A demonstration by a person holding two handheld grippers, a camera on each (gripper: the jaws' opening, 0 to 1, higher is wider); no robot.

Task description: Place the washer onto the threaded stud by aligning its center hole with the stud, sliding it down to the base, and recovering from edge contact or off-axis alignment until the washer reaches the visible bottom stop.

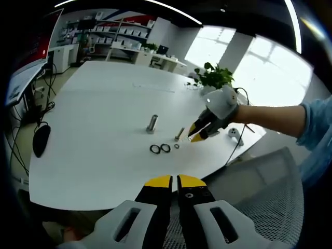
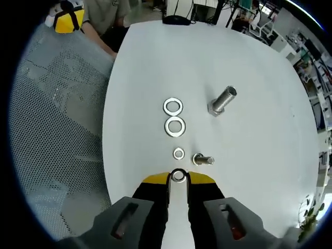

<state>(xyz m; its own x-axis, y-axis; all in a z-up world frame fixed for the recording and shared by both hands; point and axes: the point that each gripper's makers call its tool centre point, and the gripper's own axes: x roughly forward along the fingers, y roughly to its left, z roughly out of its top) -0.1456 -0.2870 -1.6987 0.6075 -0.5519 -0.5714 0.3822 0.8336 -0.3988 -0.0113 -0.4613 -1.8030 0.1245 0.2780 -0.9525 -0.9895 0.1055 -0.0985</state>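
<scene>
My right gripper [image 2: 178, 177] is shut on a small steel washer [image 2: 178, 176], pinched between its yellow tips just above the white table [image 2: 259, 62]. A short threaded stud [image 2: 203, 160] stands slightly ahead and to the right of it. Another small washer [image 2: 179, 153] and two larger washers [image 2: 175, 126] [image 2: 173, 107] lie in a row beyond, and a bigger stud [image 2: 223, 100] is further right. In the left gripper view, the right gripper [image 1: 199, 132], held by a gloved hand, hovers beside the short stud [image 1: 179, 134]. My left gripper [image 1: 174, 181] is shut and holds nothing, off the table's near edge.
A mesh chair [image 1: 275, 192] [image 2: 57, 104] stands at the table edge below my left gripper. A computer mouse [image 1: 41, 139] with its cable, a potted plant [image 1: 215, 77] and a small white device [image 1: 234, 134] sit around the table's rim. Desks and shelves fill the room behind.
</scene>
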